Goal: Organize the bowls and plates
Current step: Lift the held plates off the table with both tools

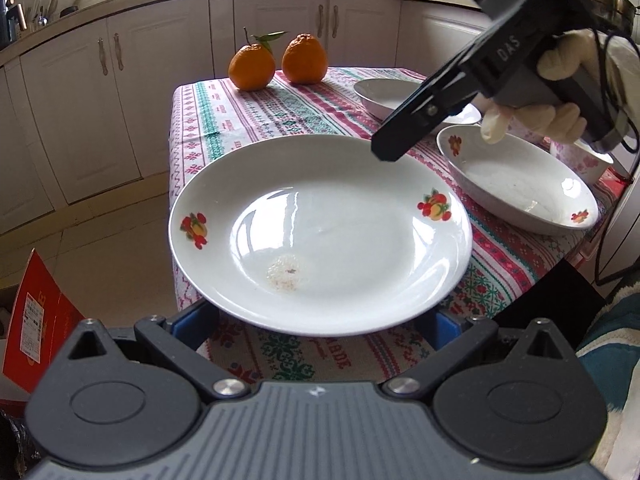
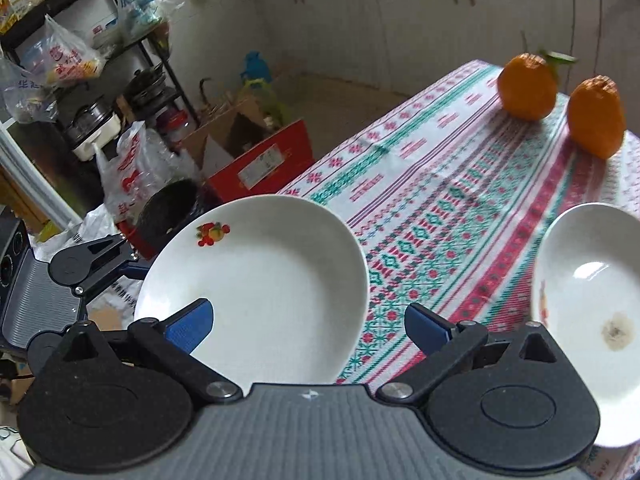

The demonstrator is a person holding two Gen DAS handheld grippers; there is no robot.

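Note:
A white plate with fruit decals (image 1: 320, 236) lies level at the table's near left corner, its rim jutting past the edge (image 2: 256, 292). My left gripper (image 1: 316, 322) is open; its blue pads (image 1: 188, 320) spread wide under the plate's near rim, tips hidden. Whether the plate rests on them is unclear. My right gripper (image 2: 306, 326) is open, held by a gloved hand (image 1: 560, 68), and hovers over the plate's far right rim (image 1: 384, 152). A second decal plate (image 1: 516, 184) with a brown stain (image 2: 592, 300) lies to the right, and a third plate (image 1: 400, 96) behind it.
A small bowl with pink flowers (image 1: 580, 160) stands at the far right. Two oranges (image 1: 252, 68) (image 1: 302, 60) sit at the back of the patterned tablecloth (image 1: 248, 120). A red box (image 2: 260, 160), bags and shelves crowd the floor to the left.

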